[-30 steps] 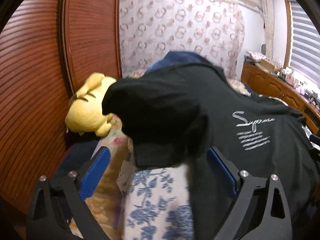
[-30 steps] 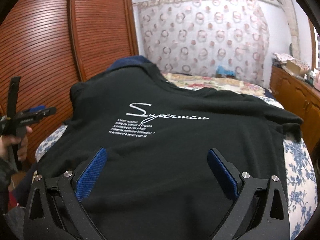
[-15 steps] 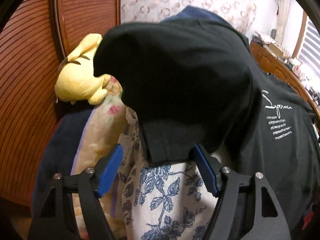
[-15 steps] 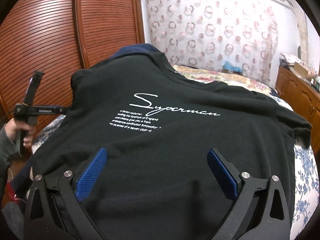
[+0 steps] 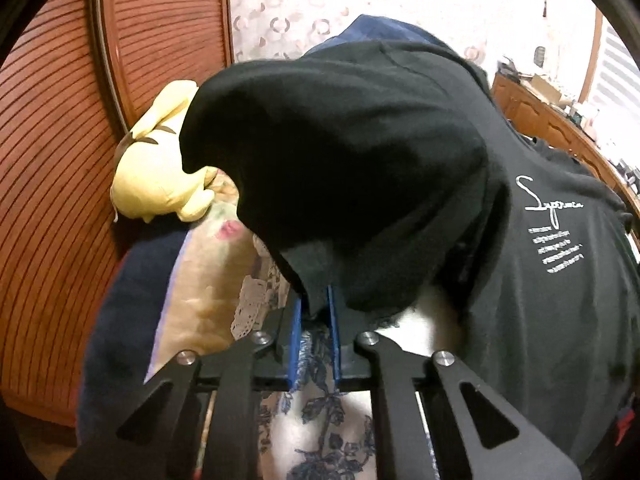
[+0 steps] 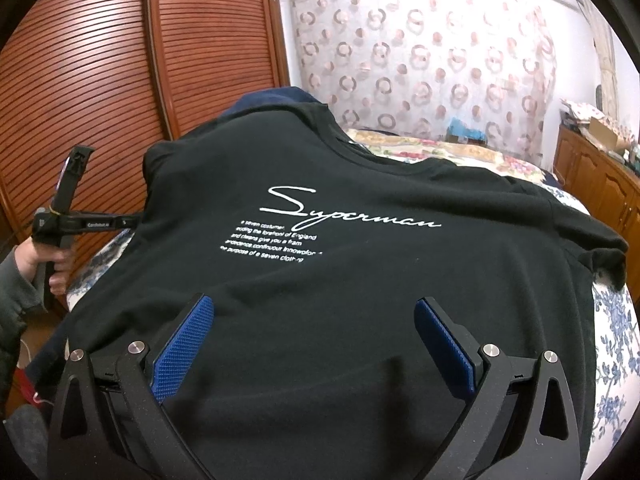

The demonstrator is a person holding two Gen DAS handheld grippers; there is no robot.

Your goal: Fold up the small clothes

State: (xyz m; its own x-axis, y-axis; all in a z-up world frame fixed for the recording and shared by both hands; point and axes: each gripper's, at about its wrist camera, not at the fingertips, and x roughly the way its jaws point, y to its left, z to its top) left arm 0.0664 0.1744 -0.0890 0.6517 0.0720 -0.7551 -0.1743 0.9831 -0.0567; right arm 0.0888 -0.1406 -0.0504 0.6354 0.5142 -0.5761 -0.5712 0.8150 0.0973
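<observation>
On floral bedsheet [image 6: 612, 320]; black T-shirt [image 6: 340, 288]

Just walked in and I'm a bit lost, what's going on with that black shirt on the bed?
A person is folding a black T-shirt spread over the bed. The left tool is shut on the edge of the shirt's sleeve, near a yellow plush toy. The right tool hangs open over the shirt's lower part, gripping nothing. No fold is visible yet.
</observation>
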